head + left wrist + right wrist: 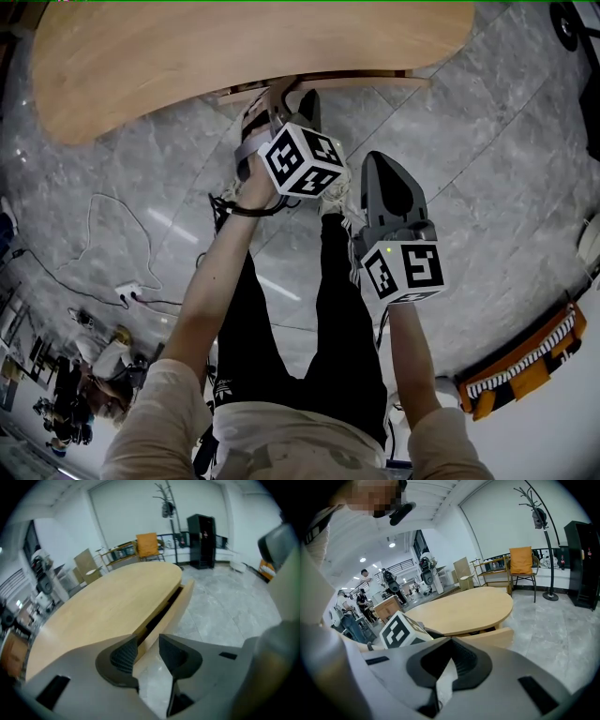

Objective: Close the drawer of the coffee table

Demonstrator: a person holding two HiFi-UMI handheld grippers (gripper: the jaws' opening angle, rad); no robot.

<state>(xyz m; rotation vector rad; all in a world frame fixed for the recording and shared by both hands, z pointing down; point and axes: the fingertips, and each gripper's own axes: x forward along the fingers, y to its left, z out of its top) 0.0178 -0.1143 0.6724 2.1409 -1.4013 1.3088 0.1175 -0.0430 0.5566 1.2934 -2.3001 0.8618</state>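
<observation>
The oval wooden coffee table (234, 47) fills the top of the head view, and its drawer (323, 86) stands out a little from the near edge. My left gripper (281, 101) is at the drawer front. In the left gripper view its jaws (146, 651) stand open, with the near end of the drawer front (180, 602) running in between them; the pads do not press on it. My right gripper (382, 161) hangs to the right, short of the table, shut and empty. In the right gripper view (452, 642) the drawer (492, 637) lies ahead.
The floor is grey marble. A cable and a power strip (127, 292) lie at the left. An orange-and-white thing (525, 361) sits at the lower right. Beyond the table stand an orange chair (147, 544), a black cabinet (201, 541) and a coat stand (543, 536).
</observation>
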